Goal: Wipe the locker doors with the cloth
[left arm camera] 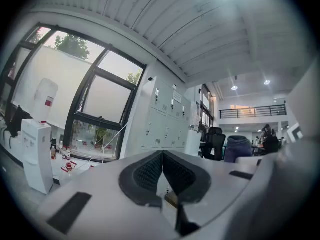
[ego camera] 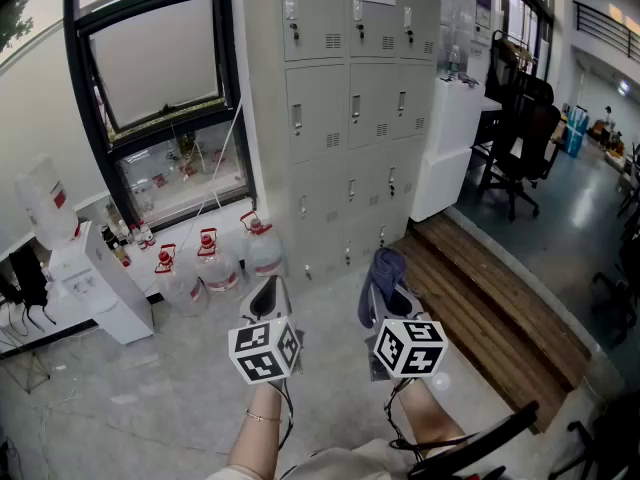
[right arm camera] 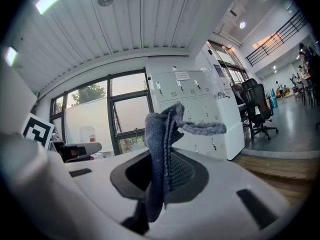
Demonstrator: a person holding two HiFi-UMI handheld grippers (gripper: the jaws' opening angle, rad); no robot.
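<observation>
Two grippers were found held low over the floor [ego camera: 140,398], well apart from the locker doors [ego camera: 352,108], so wiping was judged not yet begun. The right gripper [ego camera: 384,293] was found clamped on the blue-grey cloth [right arm camera: 159,149], which was pinched between its fingers with a loose flap standing above them. The left gripper [left arm camera: 161,159] was found with its fingers pressed together and nothing between them. For the step in hand, it was judged that the cloth should be carried up to a door and its free flap, not the finger tips, laid flat against the metal. Strokes were best run around the handles [ego camera: 297,118] and vent slots [ego camera: 333,140], where fabric could be snagged. Only a narrow fold was seen to be held, so a hard press was judged liable to pull it free. Several water bottles [ego camera: 215,263] were noted on the floor near the locker base at the left, with a water dispenser [ego camera: 95,288] farther left. A raised wooden platform [ego camera: 500,313] was recorded at the right and an office chair [ego camera: 515,148] beyond it. The bottles were judged the nearest obstruction to the lowest doors.
</observation>
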